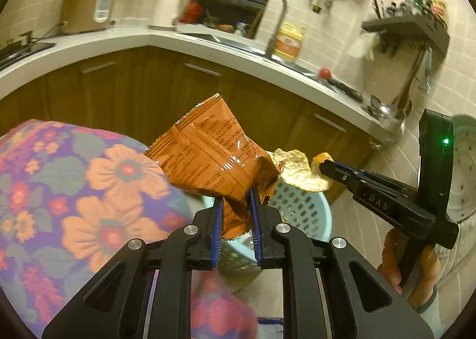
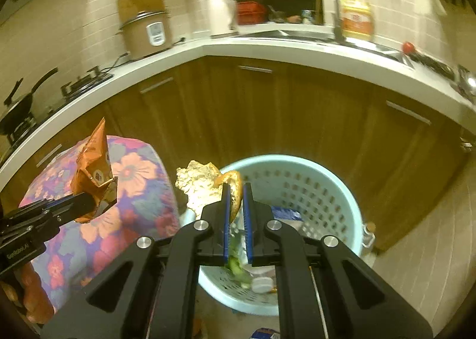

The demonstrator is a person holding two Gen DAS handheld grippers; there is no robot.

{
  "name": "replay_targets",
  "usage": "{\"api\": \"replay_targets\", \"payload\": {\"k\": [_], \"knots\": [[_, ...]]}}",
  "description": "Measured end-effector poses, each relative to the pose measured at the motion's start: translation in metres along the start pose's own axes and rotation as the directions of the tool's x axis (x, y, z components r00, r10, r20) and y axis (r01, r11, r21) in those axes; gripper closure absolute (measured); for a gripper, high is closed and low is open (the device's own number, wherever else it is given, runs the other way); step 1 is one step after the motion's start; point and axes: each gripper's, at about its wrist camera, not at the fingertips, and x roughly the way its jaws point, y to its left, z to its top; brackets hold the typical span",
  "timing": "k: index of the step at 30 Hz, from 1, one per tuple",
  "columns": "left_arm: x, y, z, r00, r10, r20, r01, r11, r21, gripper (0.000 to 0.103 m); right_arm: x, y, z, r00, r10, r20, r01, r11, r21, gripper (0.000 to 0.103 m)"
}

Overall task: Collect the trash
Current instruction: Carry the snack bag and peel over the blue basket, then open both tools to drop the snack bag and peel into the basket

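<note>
My left gripper [image 1: 236,194] is shut on an orange snack wrapper [image 1: 214,154], held up in the air beside a light blue perforated trash basket [image 1: 300,205]. The wrapper also shows in the right wrist view [image 2: 93,172]. My right gripper [image 2: 236,187] is shut on an orange peel [image 2: 235,187] with pale pith, held over the near rim of the basket [image 2: 297,187]. In the left wrist view the right gripper [image 1: 322,165] holds the peel [image 1: 300,171] just right of the wrapper. Trash lies inside the basket.
A table with a flowered cloth [image 1: 74,190] stands to the left of the basket. Brown cabinets [image 2: 267,107] and a white counter [image 2: 267,44] with a sink, faucet and rice cooker [image 2: 145,32] run behind. A white perforated bin [image 1: 464,166] is at far right.
</note>
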Motion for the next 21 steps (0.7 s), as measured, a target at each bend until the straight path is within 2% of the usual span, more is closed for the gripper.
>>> {"api": "replay_targets", "payload": {"k": [5,8,10,13,15,17,21], "knots": [[0.024,-0.023,-0.005,0.998,-0.038,-0.050,0.040,0.998,0.043,0.087,0.005,-0.017,-0.011,0.999,-0.029,-0.028,0.030,0.999,0.043,0.097],[0.036,-0.031,-0.010,0.995,-0.051,-0.082,0.058,0.995,0.077,0.081,0.010,-0.026,-0.017,0.998,-0.046,-0.053,0.050,0.996,0.071,0.097],[0.040,-0.032,-0.011,0.994,-0.066,-0.091,0.073,0.994,0.077,0.058,0.013,-0.031,-0.021,0.995,-0.062,-0.073,0.069,0.993,0.092,0.096],[0.036,-0.027,-0.013,0.994,-0.070,-0.082,0.077,0.994,0.080,0.055,0.020,-0.039,-0.027,0.992,-0.066,-0.110,0.079,0.990,0.115,0.086],[0.028,-0.022,-0.014,0.995,-0.070,-0.075,0.076,0.993,0.086,0.052,0.020,-0.040,-0.029,0.991,-0.069,-0.114,0.082,0.990,0.118,0.069],[0.020,-0.018,-0.014,0.996,-0.070,-0.061,0.076,0.993,0.088,0.047,0.015,-0.040,-0.031,0.992,-0.073,-0.101,0.085,0.989,0.123,0.057],[-0.005,-0.005,-0.013,0.999,-0.039,-0.017,0.040,0.996,0.086,0.041,-0.001,-0.029,-0.029,0.997,-0.039,-0.071,0.048,0.991,0.125,0.057]]}}
